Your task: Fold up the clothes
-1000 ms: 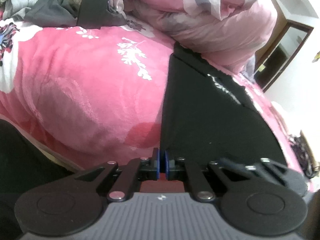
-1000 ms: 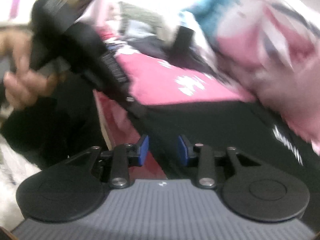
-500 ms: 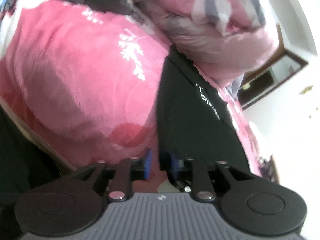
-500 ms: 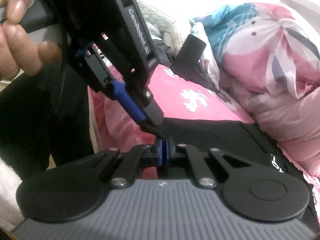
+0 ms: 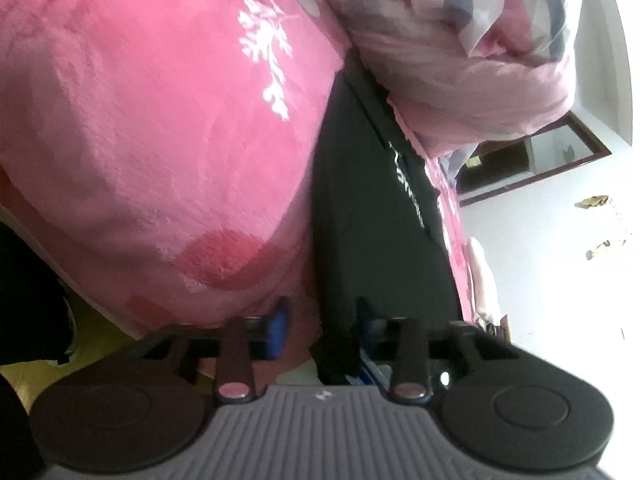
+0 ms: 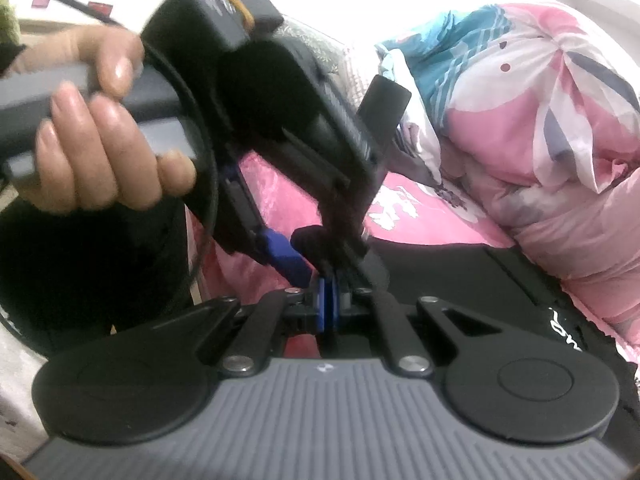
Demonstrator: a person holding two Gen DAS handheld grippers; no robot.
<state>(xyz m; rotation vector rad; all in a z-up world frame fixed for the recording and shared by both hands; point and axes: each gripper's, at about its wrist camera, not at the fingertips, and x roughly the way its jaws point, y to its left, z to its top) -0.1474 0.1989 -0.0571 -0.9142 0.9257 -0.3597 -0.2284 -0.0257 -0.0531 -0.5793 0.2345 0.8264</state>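
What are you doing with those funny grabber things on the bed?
A person is folding a black garment that lies on a pink flowery blanket, with a grabber in each hand. The right gripper is pinched shut on the near edge of the cloth. The left gripper, held in a hand, has its jaws apart around the same edge; they have just been closing and are not yet clamped. A puffy pink quilt is piled beside the garment.

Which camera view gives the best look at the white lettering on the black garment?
The left wrist view. There the white lettering runs nearly whole along the flat black garment on the pink fleece blanket. The right wrist view shows only a few letters near its right edge.
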